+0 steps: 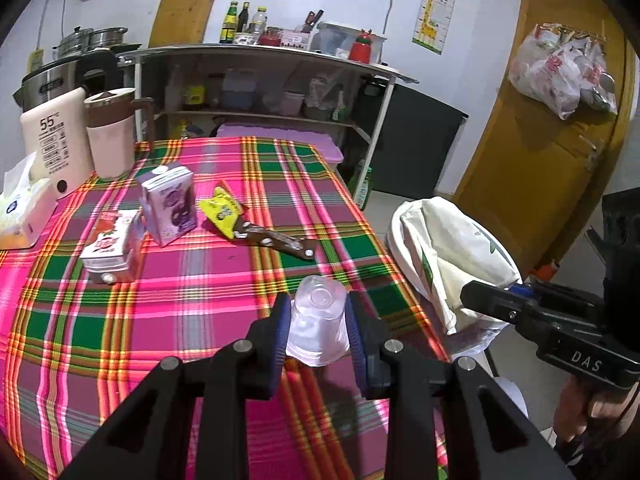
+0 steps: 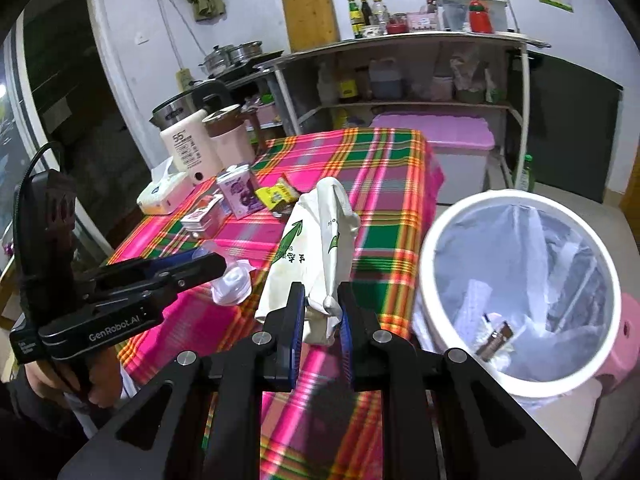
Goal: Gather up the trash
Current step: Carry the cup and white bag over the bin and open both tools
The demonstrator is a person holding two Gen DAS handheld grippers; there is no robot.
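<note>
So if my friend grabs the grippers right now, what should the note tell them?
Left hand-held gripper: shut on a clear plastic cup, above the plaid-clothed table.
Right hand-held gripper: shut on a crumpled white paper bag.
White lined bin beside the table already holds some trash.
Left: drop both in, then the purple carton, red-white carton, yellow wrapper.

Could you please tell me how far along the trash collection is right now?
Some trash already lies in the lined white bin. In hand: the left gripper holds a clear plastic cup; the right gripper holds a white paper bag. Left on the table: purple carton, red-and-white carton, yellow wrapper, brown wrapper.
</note>
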